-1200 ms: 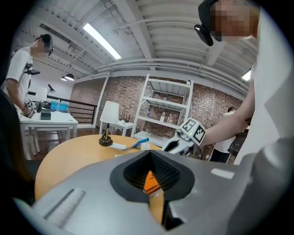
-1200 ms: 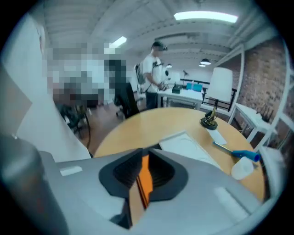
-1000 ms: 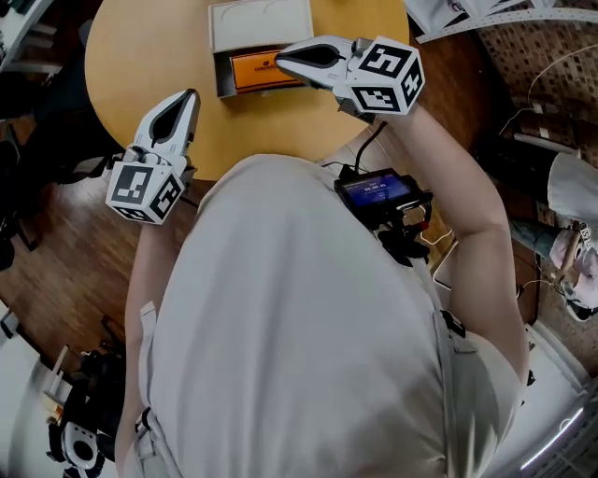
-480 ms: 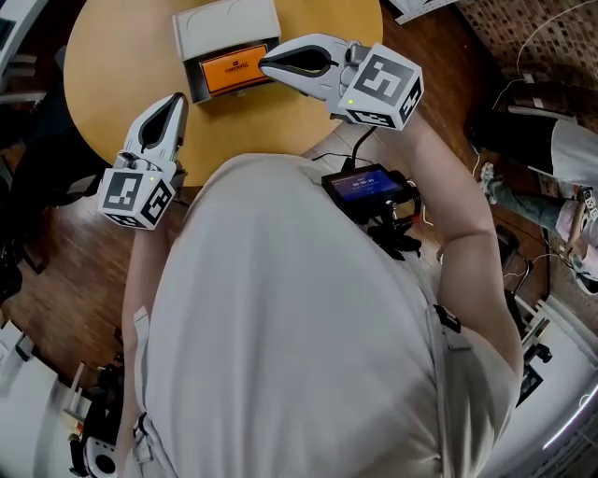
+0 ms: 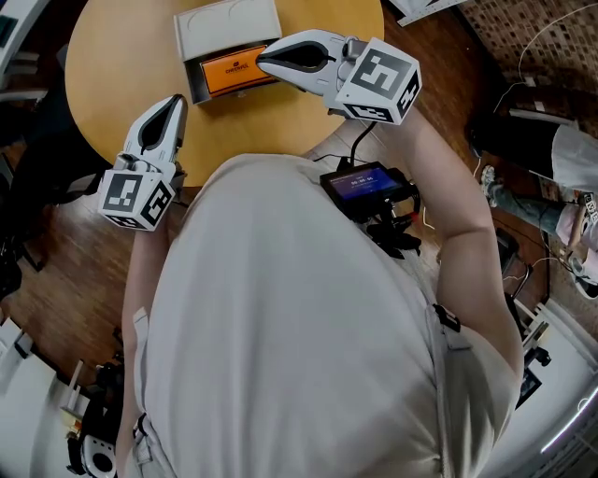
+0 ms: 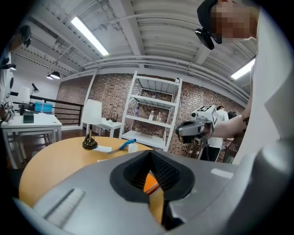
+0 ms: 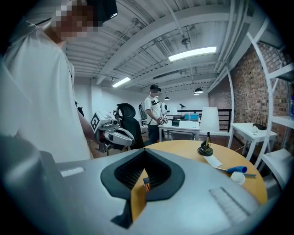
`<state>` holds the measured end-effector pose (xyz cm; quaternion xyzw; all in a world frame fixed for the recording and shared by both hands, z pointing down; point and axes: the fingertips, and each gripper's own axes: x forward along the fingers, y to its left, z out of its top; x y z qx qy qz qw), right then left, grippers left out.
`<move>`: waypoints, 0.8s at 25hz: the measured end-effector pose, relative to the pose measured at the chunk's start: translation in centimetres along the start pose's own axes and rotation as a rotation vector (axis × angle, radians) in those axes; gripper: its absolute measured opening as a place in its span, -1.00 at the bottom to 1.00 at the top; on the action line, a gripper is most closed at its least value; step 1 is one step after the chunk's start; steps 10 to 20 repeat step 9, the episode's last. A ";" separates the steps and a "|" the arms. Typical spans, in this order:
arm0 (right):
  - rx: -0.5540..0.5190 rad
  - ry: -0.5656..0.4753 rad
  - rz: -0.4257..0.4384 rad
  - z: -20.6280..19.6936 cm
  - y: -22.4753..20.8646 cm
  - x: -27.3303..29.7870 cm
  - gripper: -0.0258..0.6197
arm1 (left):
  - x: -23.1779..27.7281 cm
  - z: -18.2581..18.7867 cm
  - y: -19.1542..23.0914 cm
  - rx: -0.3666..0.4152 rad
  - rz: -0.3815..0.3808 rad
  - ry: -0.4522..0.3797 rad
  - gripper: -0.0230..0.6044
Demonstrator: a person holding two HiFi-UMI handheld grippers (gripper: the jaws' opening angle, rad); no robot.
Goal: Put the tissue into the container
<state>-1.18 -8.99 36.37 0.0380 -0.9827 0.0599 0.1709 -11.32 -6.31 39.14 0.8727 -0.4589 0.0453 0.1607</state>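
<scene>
While both hand-held grippers [image 5: 177, 103] [image 5: 263, 62] are pressed together, one container [image 5: 227, 26] sits on the table [image 5: 121, 51].

I see a round wooden table [image 5: 121, 56] on a plank floor [image 5: 65, 271]. Near its far edge sit a small white-shaded lamp [image 6: 91, 120], a paper slip [image 7: 212, 160] and a blue tool [image 7: 239, 169]. Beyond it are a white shelf rack [image 6: 154, 114], a black office chair [image 7: 126, 120] and a standing person [image 7: 153, 112].

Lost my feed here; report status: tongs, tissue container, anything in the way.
Left tongs shut, empty, over table edge. Right tongs shut, empty, over open box. Orange pack lies in box. No obstruction seen.
</scene>
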 end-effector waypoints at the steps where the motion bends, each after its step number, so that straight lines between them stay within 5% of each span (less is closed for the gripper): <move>1: 0.001 0.002 0.001 0.0 0.0 0.1 -0.92 | -0.1 0.1 0.1 0.000 0.001 0.001 -0.93; 20: 0.003 0.005 0.004 0.3 0.0 0.3 -0.92 | 0.0 0.3 0.0 0.000 -0.008 0.004 -0.93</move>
